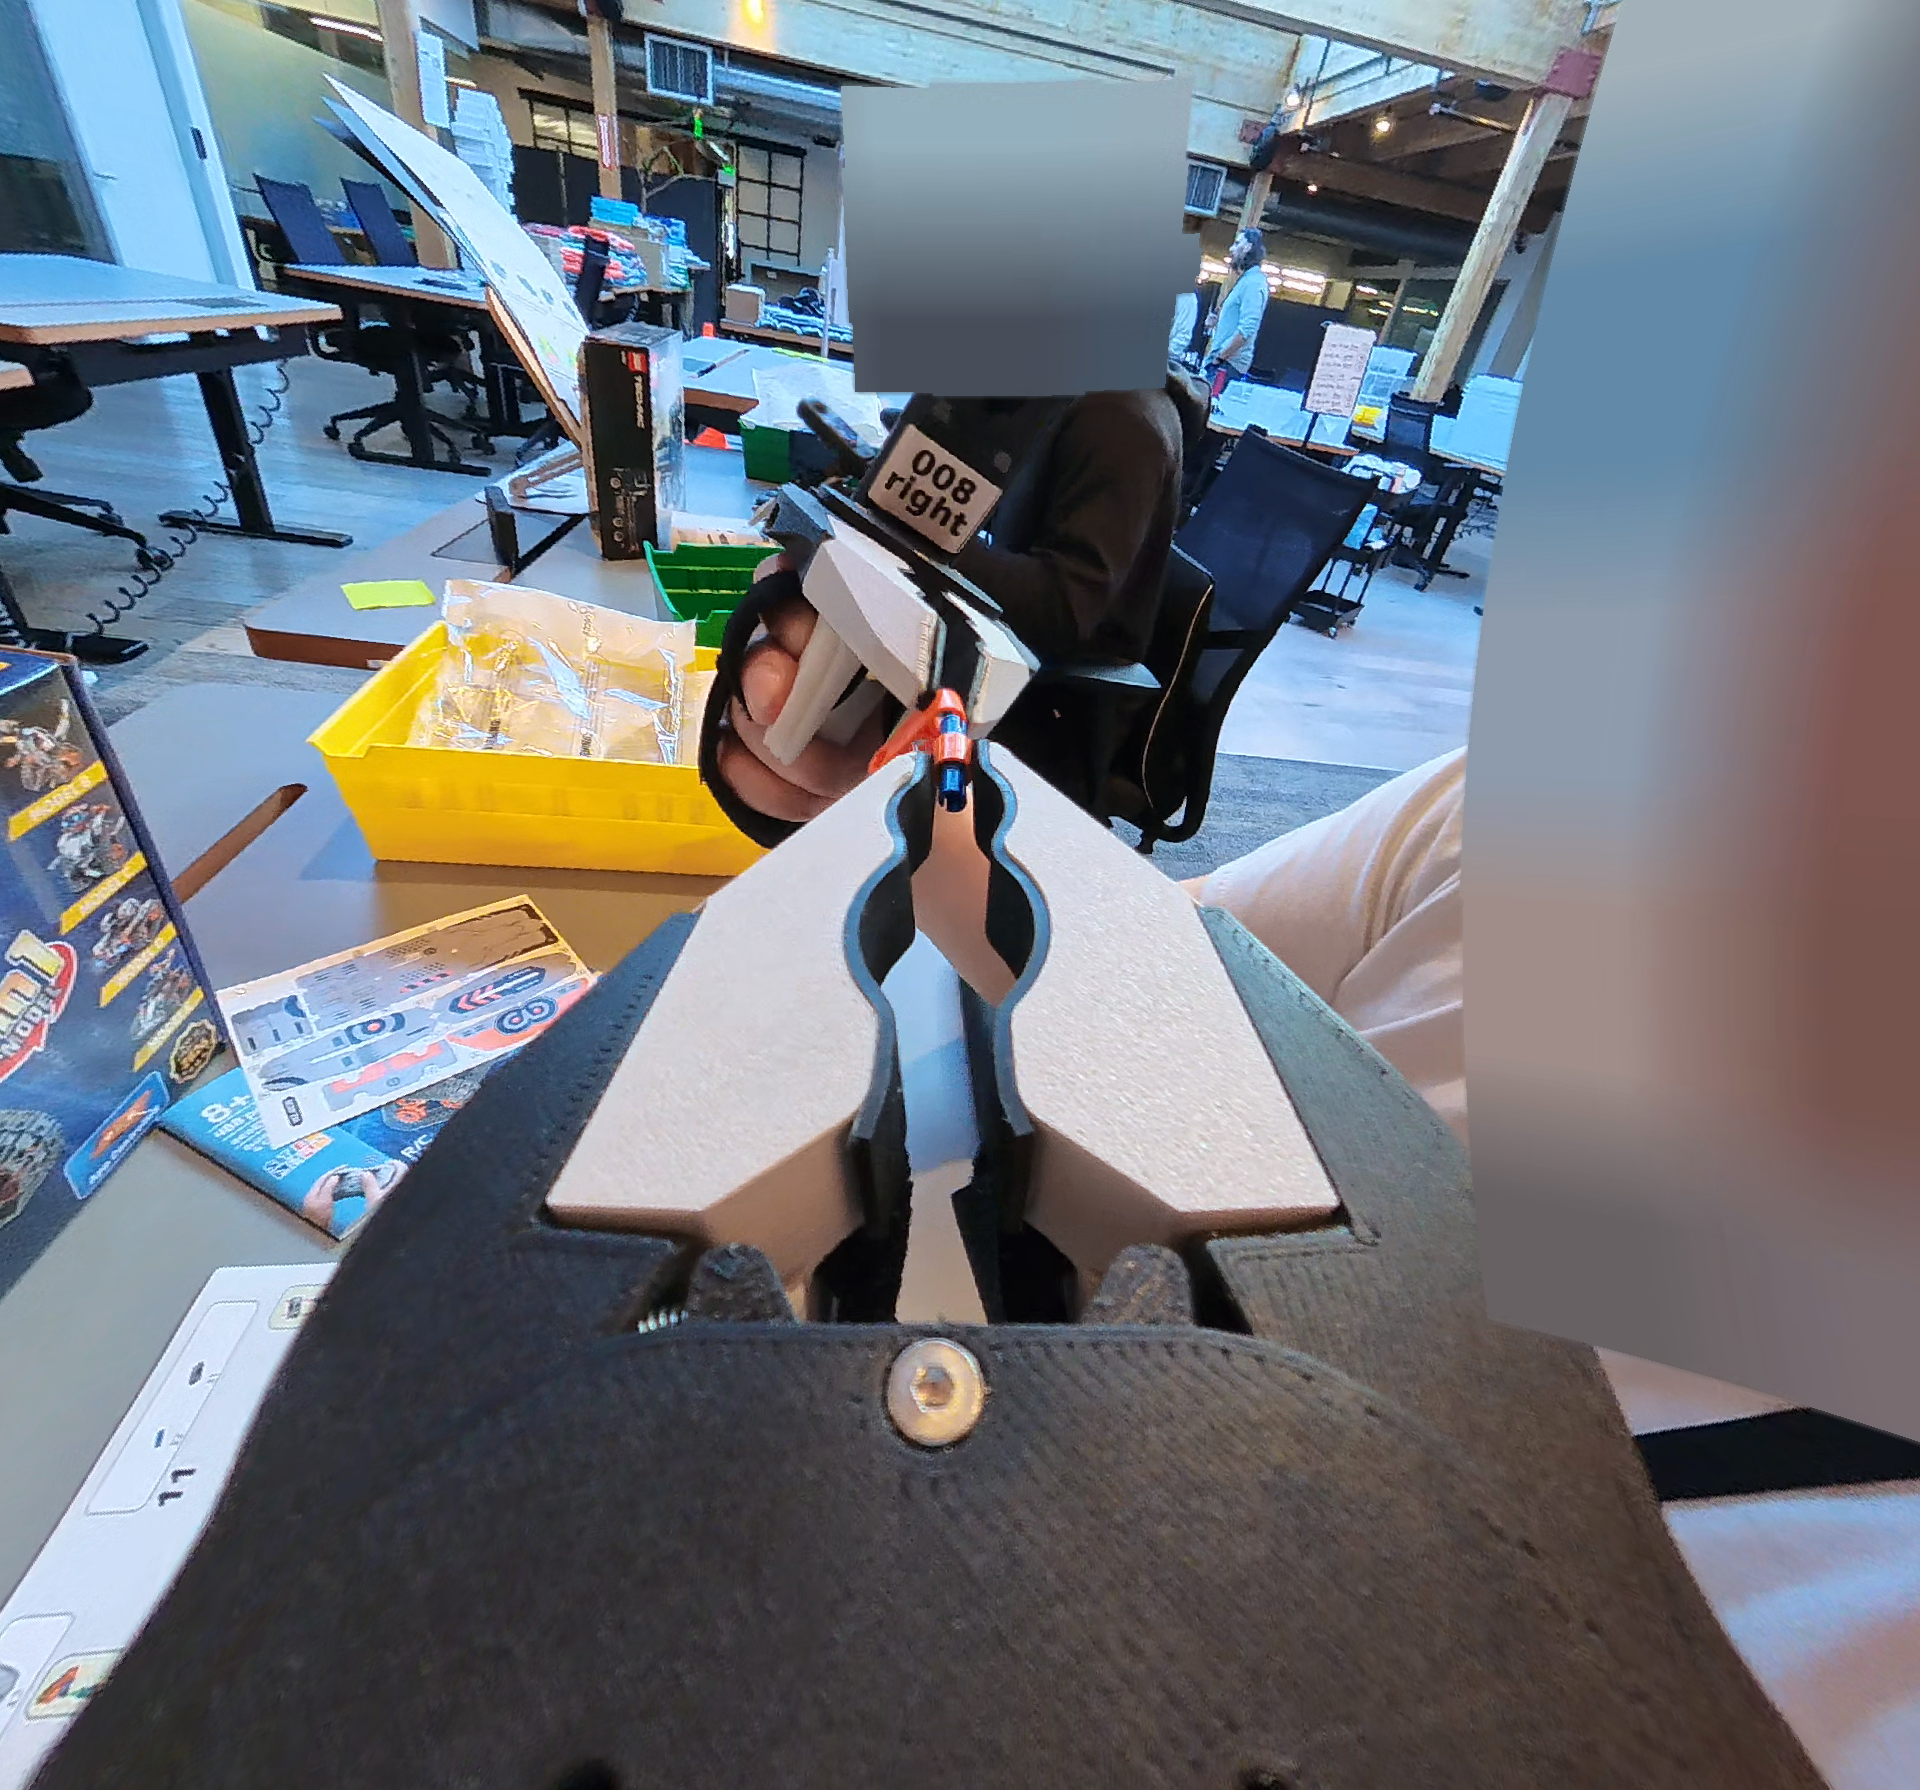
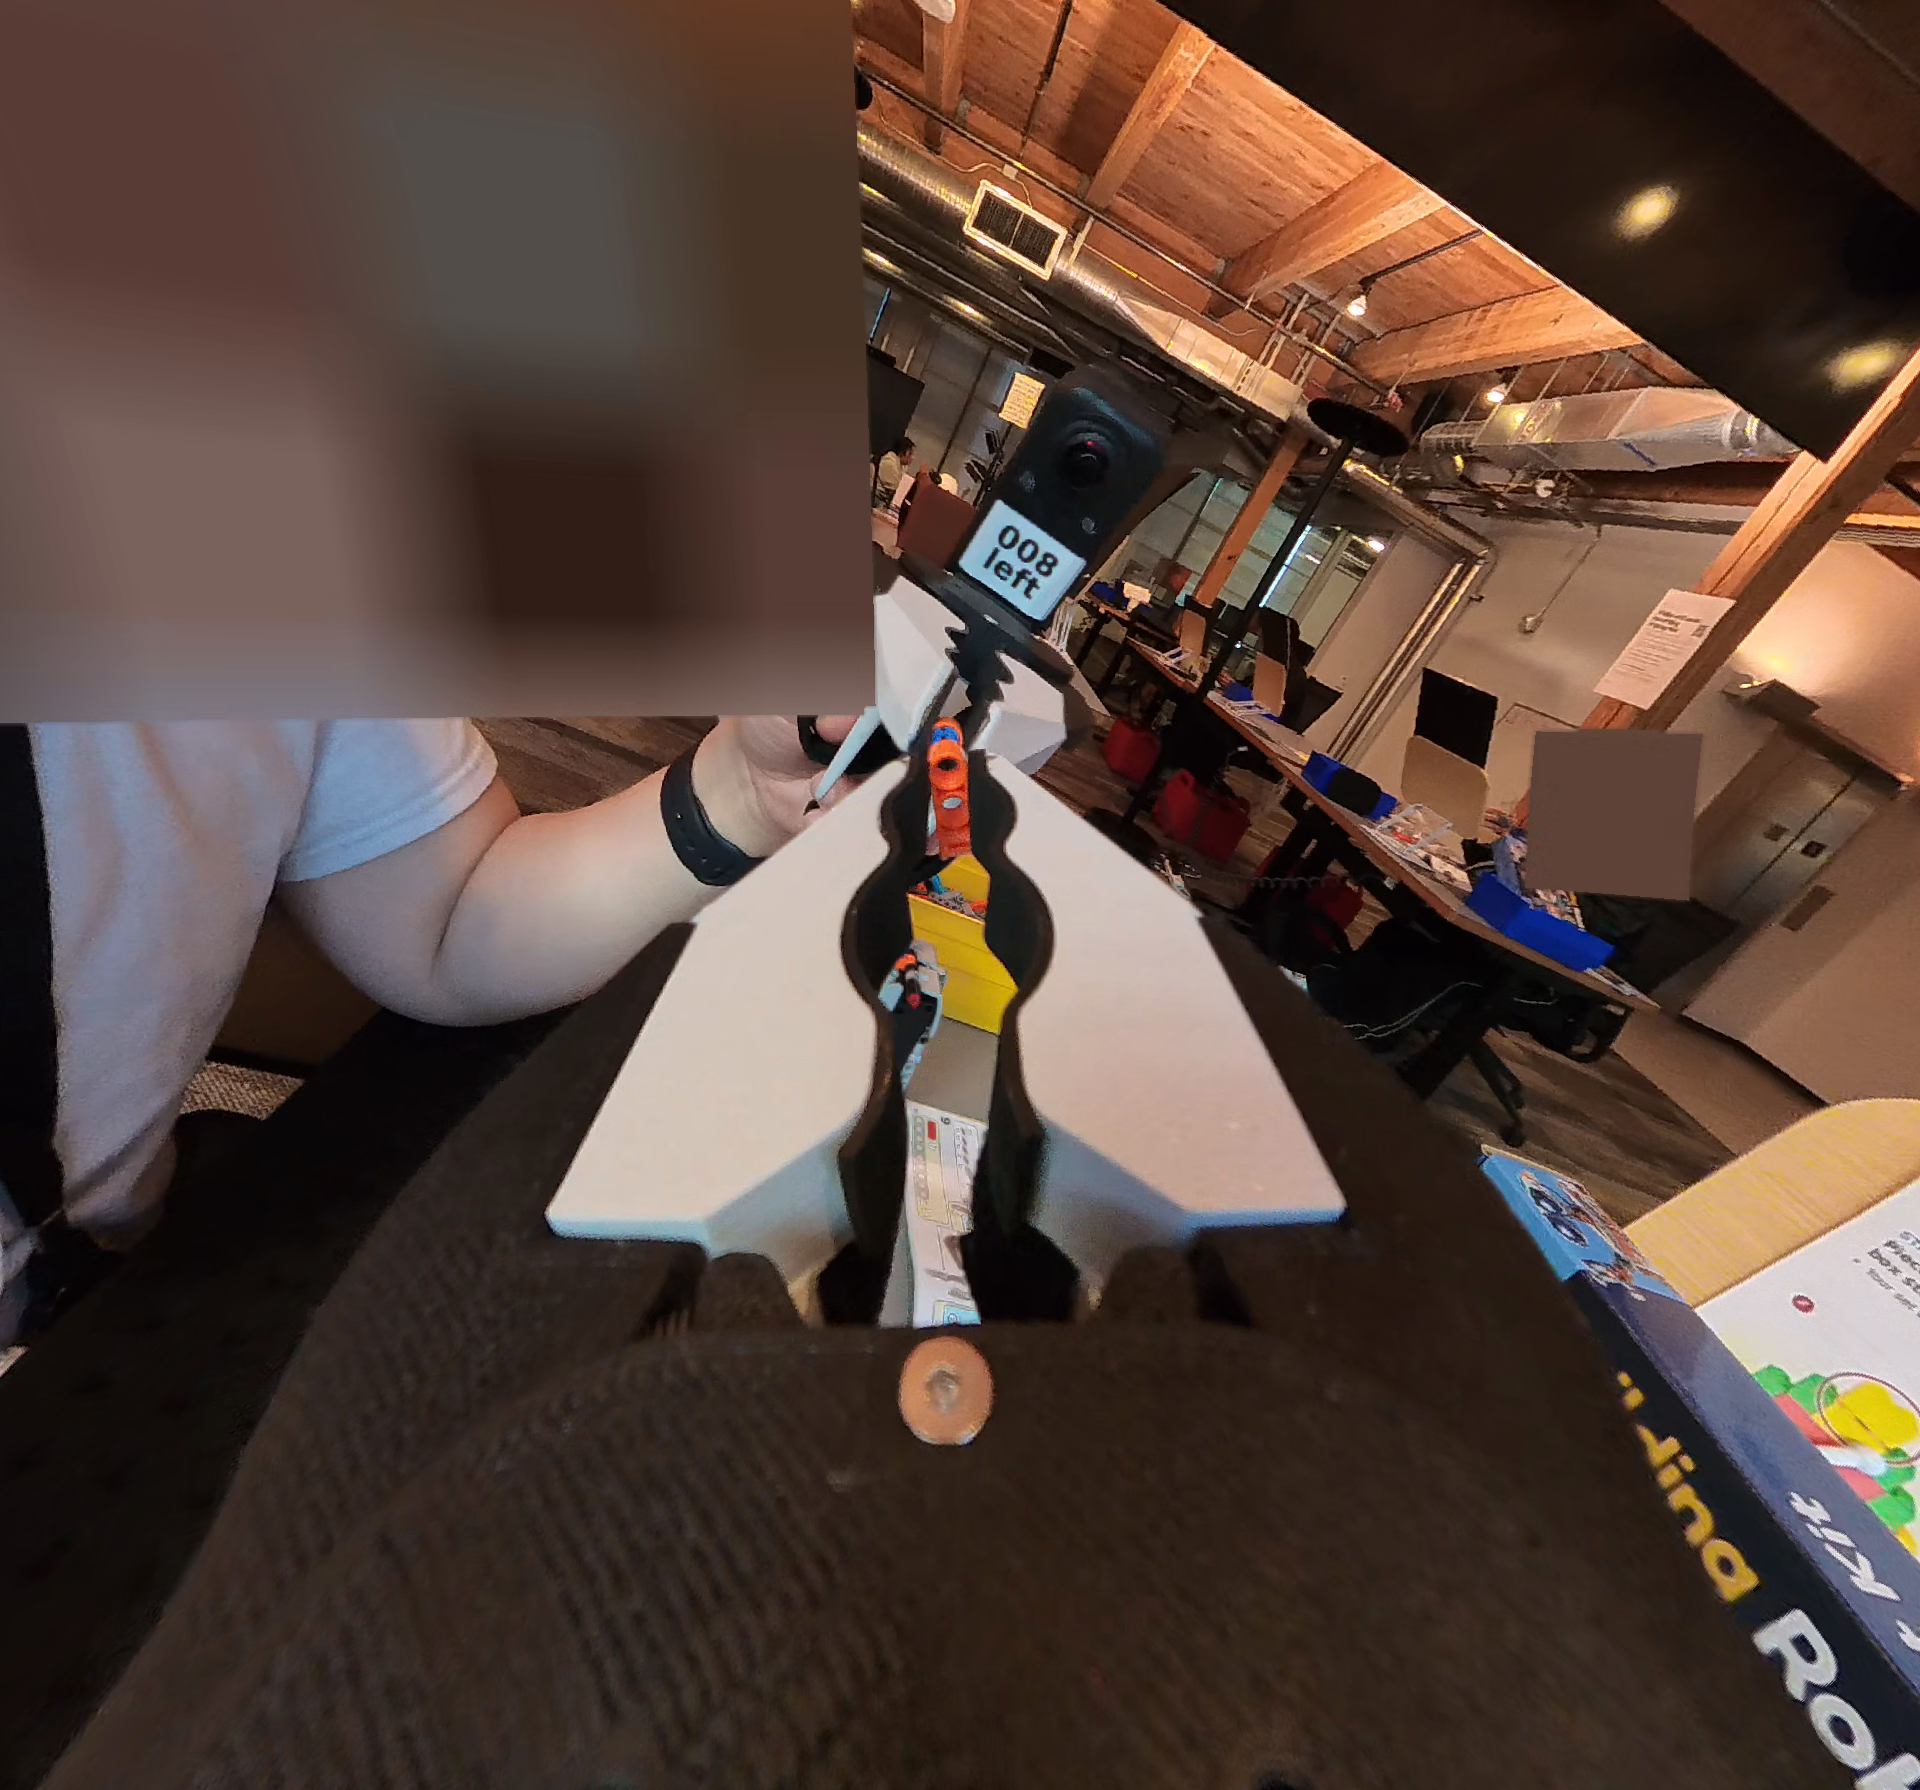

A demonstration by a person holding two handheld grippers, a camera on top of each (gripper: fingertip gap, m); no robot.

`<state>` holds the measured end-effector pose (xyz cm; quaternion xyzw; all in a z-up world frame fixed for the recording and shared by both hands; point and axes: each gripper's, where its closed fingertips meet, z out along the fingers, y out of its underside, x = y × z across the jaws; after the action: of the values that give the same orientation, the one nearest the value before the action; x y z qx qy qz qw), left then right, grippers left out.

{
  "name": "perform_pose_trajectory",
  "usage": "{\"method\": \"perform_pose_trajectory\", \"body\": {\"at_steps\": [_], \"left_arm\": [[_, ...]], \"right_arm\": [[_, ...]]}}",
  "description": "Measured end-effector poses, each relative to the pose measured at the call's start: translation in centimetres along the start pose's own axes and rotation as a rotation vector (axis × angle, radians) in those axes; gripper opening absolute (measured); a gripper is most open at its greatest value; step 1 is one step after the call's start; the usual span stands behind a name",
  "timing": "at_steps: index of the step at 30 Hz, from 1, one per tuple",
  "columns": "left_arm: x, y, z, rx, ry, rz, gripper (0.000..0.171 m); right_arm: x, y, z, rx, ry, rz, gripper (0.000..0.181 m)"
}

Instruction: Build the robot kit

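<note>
Left wrist view shows our left gripper [image 1: 940,784] nearly closed on a blue pin [image 1: 951,784]; straight ahead, tip to tip, our right gripper [image 1: 961,691] pinches the orange connector [image 1: 940,738] it enters. Both pieces hang in the air above the counter [image 1: 260,826], beside the yellow tray [image 1: 520,805]. We judge slight misalignment could twist either piece loose and drop it.

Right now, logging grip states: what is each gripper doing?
Left gripper: shut on the blue pin.
Right gripper: shut on the orange piece.
</note>
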<state>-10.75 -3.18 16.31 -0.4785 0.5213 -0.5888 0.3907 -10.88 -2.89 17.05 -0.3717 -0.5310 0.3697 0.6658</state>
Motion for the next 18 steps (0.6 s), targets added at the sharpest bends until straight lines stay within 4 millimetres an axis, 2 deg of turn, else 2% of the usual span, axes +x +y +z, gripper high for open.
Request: {"method": "perform_pose_trajectory", "body": {"at_steps": [3, 4, 5, 7, 8, 9, 11, 13, 15, 18], "left_arm": [[-0.5, 0.1, -0.2, -0.010, -0.027, 0.005, 0.005], [-1.0, 0.1, -0.6, -0.014, -0.055, 0.010, 0.005], [-1.5, 0.0, -1.2, -0.013, -0.091, 0.015, 0.005], [-2.2, -0.2, -2.7, -0.023, -0.145, 0.011, 0.005], [-2.4, -0.5, -3.6, -0.013, -0.164, 0.010, 0.005], [-2.5, -1.0, -4.6, 0.011, -0.181, 0.010, 0.004], [-2.3, -1.7, -6.3, 0.038, -0.201, 0.011, 0.004], [-2.4, -2.0, -7.7, 0.057, -0.241, 0.024, 0.005], [-2.1, -2.3, -8.7, 0.080, -0.256, 0.024, 0.005], [-2.0, -2.5, -9.6, 0.098, -0.264, 0.026, 0.004]], "right_arm": [[0.1, 0.6, 0.0, -0.030, 0.004, 0.001, 0.006], [0.4, 1.7, -0.3, -0.093, 0.018, 0.006, 0.006], [0.6, 3.9, -0.7, -0.215, 0.013, 0.044, 0.005], [-0.2, 11.6, -2.6, -0.631, -0.034, 0.166, 0.006], [-1.4, 15.8, -3.8, -0.834, -0.084, 0.180, 0.006], [-3.6, 19.3, -5.0, -0.996, -0.185, 0.227, 0.006], [-6.1, 24.3, -7.6, -1.261, -0.276, 0.252, 0.006], [-8.3, 26.7, -8.8, -1.379, -0.364, 0.246, 0.006], [-8.9, 28.5, -10.1, -1.481, -0.389, 0.222, 0.006], [-9.7, 29.9, -10.9, -1.534, -0.405, 0.240, 0.006]]}}
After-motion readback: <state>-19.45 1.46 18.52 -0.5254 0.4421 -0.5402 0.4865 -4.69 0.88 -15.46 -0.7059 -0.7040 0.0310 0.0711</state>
